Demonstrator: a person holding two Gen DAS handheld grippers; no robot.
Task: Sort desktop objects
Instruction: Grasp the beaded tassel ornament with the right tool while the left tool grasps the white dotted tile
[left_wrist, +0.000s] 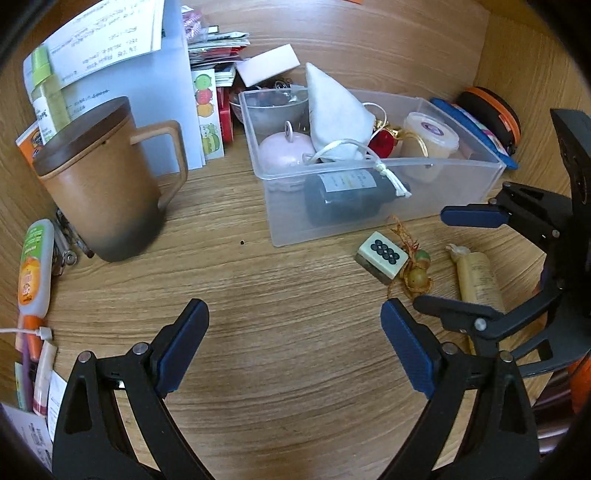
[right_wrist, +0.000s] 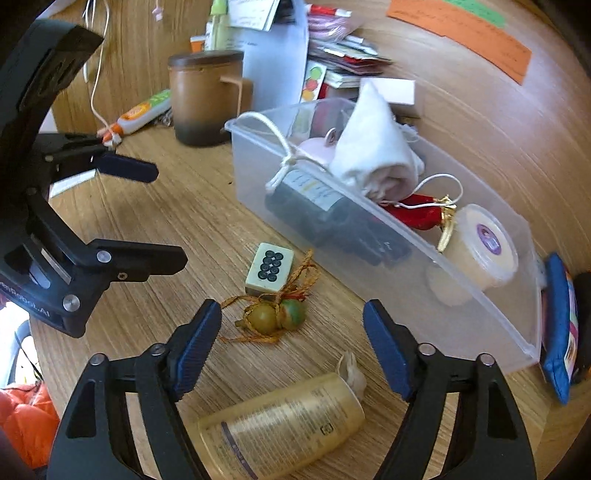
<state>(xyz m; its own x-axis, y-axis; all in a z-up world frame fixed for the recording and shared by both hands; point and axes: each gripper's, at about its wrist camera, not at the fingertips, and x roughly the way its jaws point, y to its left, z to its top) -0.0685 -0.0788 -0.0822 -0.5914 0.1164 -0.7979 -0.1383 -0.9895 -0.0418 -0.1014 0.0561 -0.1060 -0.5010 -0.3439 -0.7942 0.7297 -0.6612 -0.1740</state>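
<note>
A clear plastic bin (left_wrist: 461, 184) (right_wrist: 480, 321) on the wooden desk holds a dark bottle (left_wrist: 351, 195) (right_wrist: 332, 218), a white drawstring pouch (left_wrist: 336, 114) (right_wrist: 376, 147), a pink round object (left_wrist: 284, 151), a red ornament (right_wrist: 417, 214) and a cream tub (left_wrist: 428, 140) (right_wrist: 480, 251). In front of the bin lie a mahjong tile (left_wrist: 382, 258) (right_wrist: 269, 271), a gourd charm with orange cord (left_wrist: 417, 271) (right_wrist: 280, 315) and a yellow bottle on its side (left_wrist: 478, 277) (right_wrist: 284, 424). My left gripper (left_wrist: 295, 343) is open and empty over bare desk. My right gripper (right_wrist: 291, 347) is open and empty, just above the yellow bottle, near the charm.
A brown lidded mug (left_wrist: 103, 184) (right_wrist: 207, 96) stands left of the bin. Papers, stickers and cards (left_wrist: 214, 74) are stacked behind. A tube (left_wrist: 35, 269) and cable lie at the left edge. A blue pouch (right_wrist: 559, 325) and an orange-black case (left_wrist: 491, 110) sit right of the bin.
</note>
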